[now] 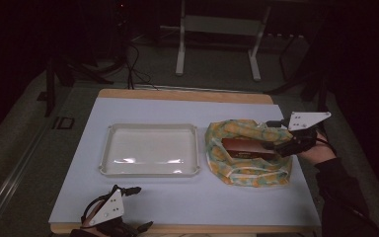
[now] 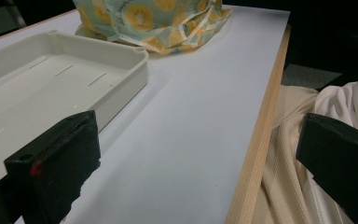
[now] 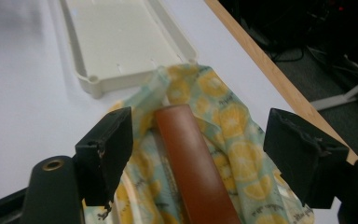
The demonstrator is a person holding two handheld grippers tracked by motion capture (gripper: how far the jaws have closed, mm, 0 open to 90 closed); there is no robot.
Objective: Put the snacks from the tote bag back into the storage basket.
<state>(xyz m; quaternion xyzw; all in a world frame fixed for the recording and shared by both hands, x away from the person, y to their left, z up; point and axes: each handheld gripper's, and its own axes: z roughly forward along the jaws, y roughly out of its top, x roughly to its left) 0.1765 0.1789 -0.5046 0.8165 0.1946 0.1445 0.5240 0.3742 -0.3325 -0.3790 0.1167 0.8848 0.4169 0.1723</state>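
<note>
- Worktop (image 1: 187, 202): pale sheet over a wooden board; the wood edge shows along the far and near sides.
- Tray (image 1: 150, 149): shallow, cream plastic, rectangular with rounded corners and a raised rim. It lies left of centre and nothing is in it.
- Bag (image 1: 246, 170): soft material, pale green with a yellow citrus-slice print, lying crumpled and open just to the right of the tray. In the left gripper view its edge sits very close to the tray corner; contact cannot be confirmed.
- Box (image 1: 249, 148): long, reddish-brown, smooth and slightly glossy with rounded edges. It lies inside the open mouth of the bag, resting on the fabric, with folds raised along both long sides. In the high view a lighter label shows on its near side; the wording is not legible.
- Right hand-held gripper (image 1: 280, 146): at the right side of the bag, jaws spread wide. In the right gripper view the box lies between the two jaws, neither of them touching it.
- Left hand-held gripper (image 1: 139, 207): at the near left corner of the worktop, well apart from the tray, jaws spread with nothing between them.
</note>
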